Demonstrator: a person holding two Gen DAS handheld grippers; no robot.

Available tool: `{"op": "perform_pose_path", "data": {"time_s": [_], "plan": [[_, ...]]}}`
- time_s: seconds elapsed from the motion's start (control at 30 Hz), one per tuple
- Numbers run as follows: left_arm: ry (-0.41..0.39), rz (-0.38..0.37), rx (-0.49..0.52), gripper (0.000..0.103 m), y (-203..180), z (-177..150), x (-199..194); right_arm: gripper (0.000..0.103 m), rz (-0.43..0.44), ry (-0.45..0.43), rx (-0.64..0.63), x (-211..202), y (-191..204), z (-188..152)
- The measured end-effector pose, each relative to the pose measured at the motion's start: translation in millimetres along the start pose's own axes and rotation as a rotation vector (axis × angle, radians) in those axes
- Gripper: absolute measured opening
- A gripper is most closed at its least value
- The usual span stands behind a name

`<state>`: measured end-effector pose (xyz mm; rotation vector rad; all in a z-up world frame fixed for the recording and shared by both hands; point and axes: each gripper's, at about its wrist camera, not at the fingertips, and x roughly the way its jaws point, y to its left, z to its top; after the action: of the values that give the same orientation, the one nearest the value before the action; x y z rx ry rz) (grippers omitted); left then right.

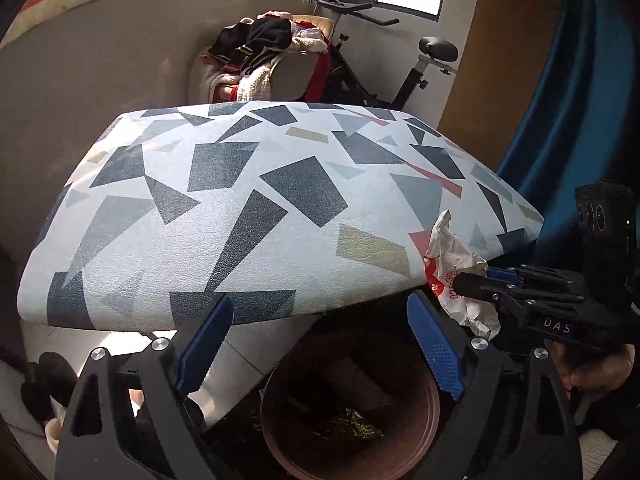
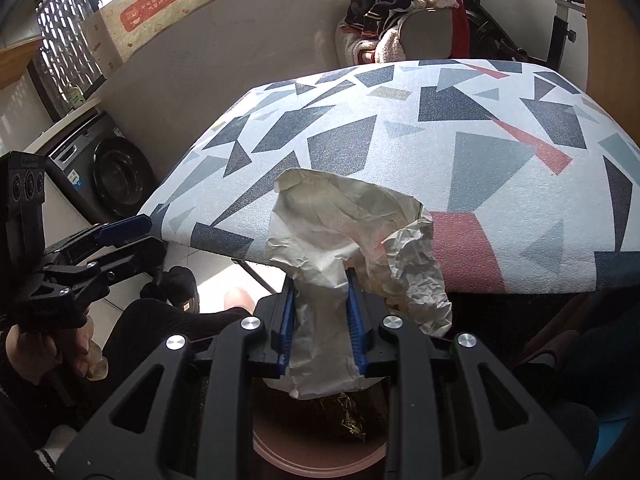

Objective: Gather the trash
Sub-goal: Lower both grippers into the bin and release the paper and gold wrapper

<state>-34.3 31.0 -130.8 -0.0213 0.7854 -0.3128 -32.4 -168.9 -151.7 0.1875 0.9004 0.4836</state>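
The round pinkish-brown bin is showing only part of its rim, the black gripper frames covering the rest. The crumpled white paper wrapper is hiding part of the shiny gold scrap lying inside.

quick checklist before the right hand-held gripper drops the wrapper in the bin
1. Right hand-held gripper shut on the wrapper: ok.
2. Left hand-held gripper open, nothing between its pads: ok.
3. Bin mouth open below, some trash already inside: ok.
4. Wrapper over the bin mouth: cannot tell; the bin shows right under the right jaws, but the crumpled end hangs off to the side.
5. Wrapper free of the table edge: cannot tell.
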Motion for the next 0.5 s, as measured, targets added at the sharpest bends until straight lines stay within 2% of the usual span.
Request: {"op": "perform_pose_path", "data": {"time_s": [0.17,0.5], "plan": [[-0.050,0.086,-0.011,0.094,9,10,-14,0.027,0.007,0.080,-0.035,19,12,-16],[-0.047,0.109,-0.018,0.095,15,6,-14,0.027,0.010,0.193,-0.037,44,13,-36]]}}
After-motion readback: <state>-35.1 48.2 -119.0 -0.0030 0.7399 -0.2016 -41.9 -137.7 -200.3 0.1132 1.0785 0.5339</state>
